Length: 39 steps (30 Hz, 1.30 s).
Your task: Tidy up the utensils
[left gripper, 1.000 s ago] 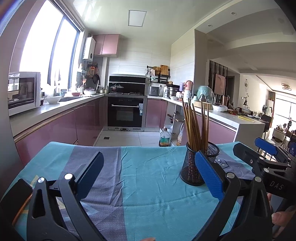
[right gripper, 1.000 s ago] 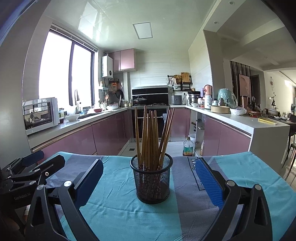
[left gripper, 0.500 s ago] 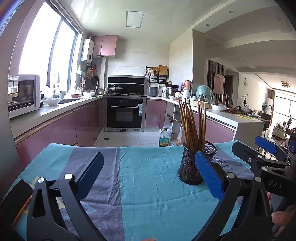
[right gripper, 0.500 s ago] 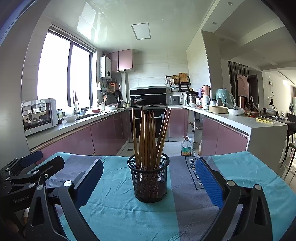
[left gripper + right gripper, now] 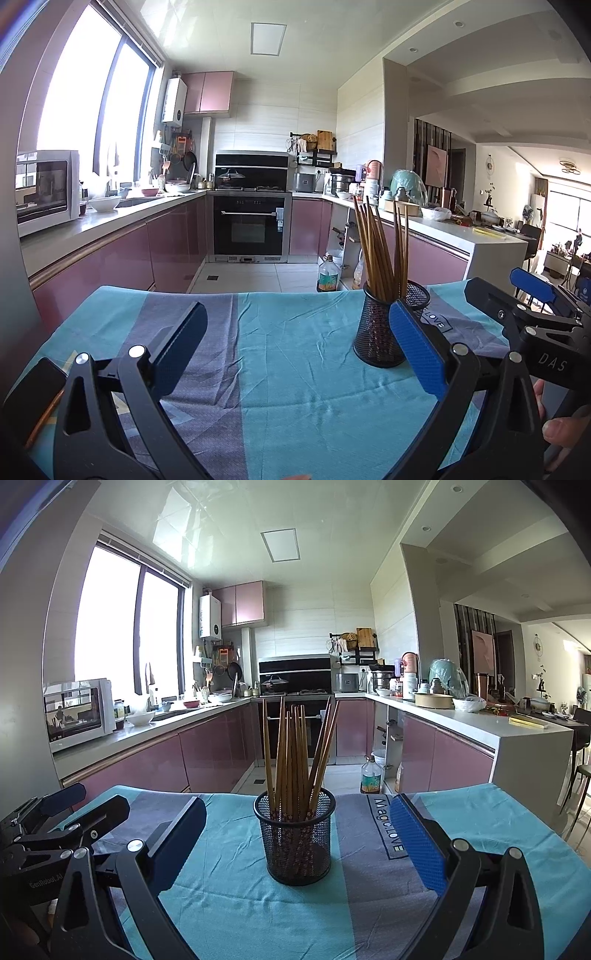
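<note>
A black mesh cup (image 5: 297, 843) stands on the blue-and-grey tablecloth (image 5: 229, 893), holding several brown wooden chopsticks (image 5: 293, 760) upright. It also shows in the left wrist view (image 5: 384, 332), behind my left gripper's right finger. My right gripper (image 5: 297, 843) is open and empty, its jaws wide apart with the cup centred a little ahead of them. My left gripper (image 5: 295, 347) is open and empty, to the left of the cup. A thin brown stick (image 5: 44, 417) lies at the table's left edge beside a dark flat object (image 5: 33, 384).
The other gripper shows at each view's edge: the right gripper (image 5: 532, 314) and the left gripper (image 5: 55, 827). Beyond the table's far edge is a kitchen with pink cabinets, an oven (image 5: 251, 229), a bottle on the floor (image 5: 370, 777) and a white counter (image 5: 480, 723).
Both views have lifted and pulled back slightly; the cup sits a bit farther off. Both grippers stay open and empty.
</note>
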{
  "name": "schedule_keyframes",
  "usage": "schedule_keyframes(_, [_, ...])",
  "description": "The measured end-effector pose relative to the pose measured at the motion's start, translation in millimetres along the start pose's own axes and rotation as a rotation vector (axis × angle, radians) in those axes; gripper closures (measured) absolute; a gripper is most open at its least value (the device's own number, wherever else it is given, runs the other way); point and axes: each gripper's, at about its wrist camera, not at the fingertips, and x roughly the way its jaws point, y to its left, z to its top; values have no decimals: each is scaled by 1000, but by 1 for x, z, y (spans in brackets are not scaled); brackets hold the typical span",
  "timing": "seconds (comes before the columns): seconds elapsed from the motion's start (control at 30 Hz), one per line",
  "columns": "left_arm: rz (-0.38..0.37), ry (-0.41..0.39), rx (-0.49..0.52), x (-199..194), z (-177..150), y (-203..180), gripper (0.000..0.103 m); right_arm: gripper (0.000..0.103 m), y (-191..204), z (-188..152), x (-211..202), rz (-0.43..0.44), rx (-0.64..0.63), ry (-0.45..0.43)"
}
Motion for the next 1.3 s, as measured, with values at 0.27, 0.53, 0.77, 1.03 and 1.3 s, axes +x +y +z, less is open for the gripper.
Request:
schedule_keyframes(0.27, [-1, 1, 0, 0, 0, 0, 6, 7, 0, 1, 2, 2, 1, 2])
schedule_keyframes(0.53, [-3, 2, 0, -1, 0, -1, 6, 7, 0, 1, 2, 4, 2, 4])
schedule_keyframes(0.77, [-3, 1, -1, -1, 0, -1, 6, 7, -1, 1, 3, 5, 1, 3])
schedule_keyframes(1.03, [-4, 2, -1, -1, -1, -1, 6, 7, -1, 1, 2, 6, 3, 2])
schedule_keyframes(1.3, [-4, 3, -2, 0, -1, -2, 6, 7, -1, 1, 2, 4, 1, 2])
